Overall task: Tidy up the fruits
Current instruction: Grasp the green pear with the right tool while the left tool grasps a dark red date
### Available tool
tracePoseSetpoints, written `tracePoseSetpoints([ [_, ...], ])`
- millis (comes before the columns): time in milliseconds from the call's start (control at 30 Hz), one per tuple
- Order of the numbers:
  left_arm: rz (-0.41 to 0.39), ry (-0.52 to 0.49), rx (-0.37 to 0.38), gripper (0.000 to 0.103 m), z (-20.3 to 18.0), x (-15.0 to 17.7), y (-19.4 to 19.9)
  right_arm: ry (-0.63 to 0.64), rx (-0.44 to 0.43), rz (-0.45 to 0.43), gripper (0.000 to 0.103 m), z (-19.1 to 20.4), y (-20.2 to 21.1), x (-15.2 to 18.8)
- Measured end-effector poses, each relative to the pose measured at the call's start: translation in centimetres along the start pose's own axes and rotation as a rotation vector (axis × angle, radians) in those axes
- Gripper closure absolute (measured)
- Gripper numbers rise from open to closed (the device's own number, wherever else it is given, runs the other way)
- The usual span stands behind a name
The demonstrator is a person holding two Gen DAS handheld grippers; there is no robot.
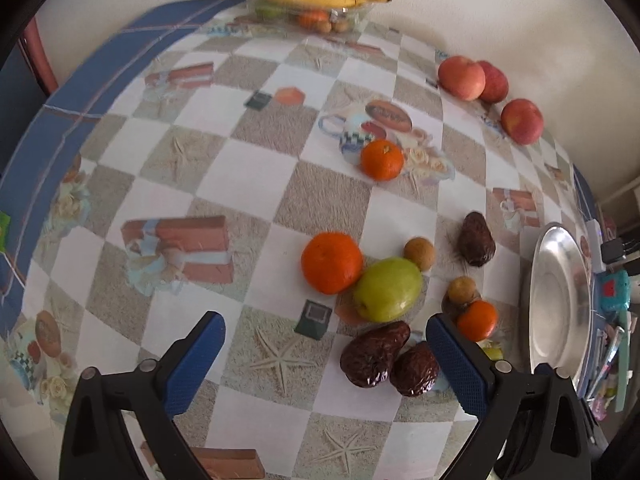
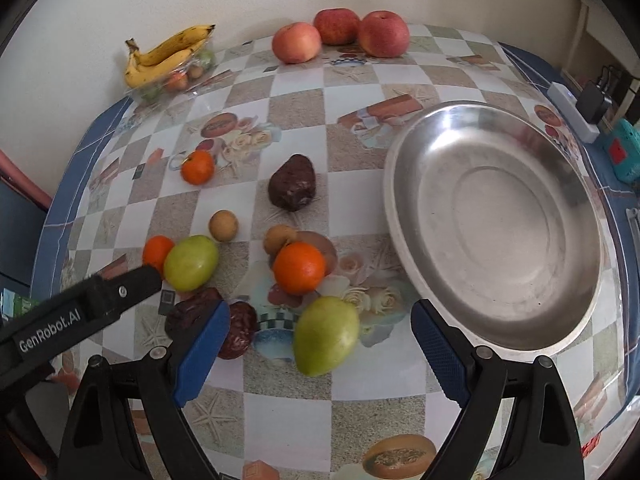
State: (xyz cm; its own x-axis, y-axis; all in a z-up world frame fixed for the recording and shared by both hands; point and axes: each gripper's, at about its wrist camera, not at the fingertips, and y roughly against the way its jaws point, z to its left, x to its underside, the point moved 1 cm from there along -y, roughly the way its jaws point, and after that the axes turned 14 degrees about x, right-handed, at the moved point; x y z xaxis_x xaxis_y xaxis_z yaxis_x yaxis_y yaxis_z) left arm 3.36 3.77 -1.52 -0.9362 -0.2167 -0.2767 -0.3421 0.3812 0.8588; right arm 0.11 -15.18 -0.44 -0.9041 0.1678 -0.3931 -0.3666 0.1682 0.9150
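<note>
Sorting is not yet begun, we judge: dish (image 2: 496, 344) bare, both grippers (image 1: 326, 354) (image 2: 320, 344) released. Right one frames the pear (image 2: 326, 336); next, we judge, close on it.

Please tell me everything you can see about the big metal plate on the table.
The metal plate is round, silver and shiny, like steel, with a raised rim, a sloping wall and a flat middle ringed by a faint circle. It is empty and lies flat and upright on the checked tablecloth, near the table's right edge. No fruit or gripper touches it. In the left wrist view it appears edge-on.
</note>
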Motion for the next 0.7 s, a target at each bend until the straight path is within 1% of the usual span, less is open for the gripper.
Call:
tracePoseSetpoints([
  [33,0.013,-0.003,0.003,0.010,0.0,0.2,-0.2,-0.007,0.001,0.006,0.011,-0.2,-0.1,0.0],
  [200,0.071,0.004,0.027,0.021,-0.1,0.9,-1.3,-0.020,-0.015,0.061,0.011,-0.5,-1.1,0.5],
  [300,0.090,0.011,0.025,0.028,0.0,1.2,-1.8,0.000,0.000,0.068,0.012,-0.1,-1.3,0.7],
  [367,0.105,0.024,0.032,0.031,0.1,1.4,-2.1,0.007,0.009,0.070,0.014,0.0,-1.3,0.8],
  [433,0.120,0.032,0.047,0.035,0.2,1.7,-2.4,0.015,0.012,0.078,0.019,0.1,-1.6,0.9],
  [500,0.131,0.038,0.068,0.038,0.0,1.8,-2.6,0.019,0.017,0.087,0.020,0.2,-1.8,1.1],
  [533,0.134,0.037,0.076,0.041,-0.1,1.8,-2.7,0.020,0.018,0.090,0.023,0.2,-1.9,1.2],
  [600,0.135,0.038,0.081,0.043,-0.2,1.7,-2.9,0.026,0.021,0.101,0.030,0.3,-2.2,1.3],
  [700,0.137,0.049,0.098,0.046,-0.1,1.5,-3.0,0.031,0.018,0.118,0.031,0.5,-2.6,1.6],
])
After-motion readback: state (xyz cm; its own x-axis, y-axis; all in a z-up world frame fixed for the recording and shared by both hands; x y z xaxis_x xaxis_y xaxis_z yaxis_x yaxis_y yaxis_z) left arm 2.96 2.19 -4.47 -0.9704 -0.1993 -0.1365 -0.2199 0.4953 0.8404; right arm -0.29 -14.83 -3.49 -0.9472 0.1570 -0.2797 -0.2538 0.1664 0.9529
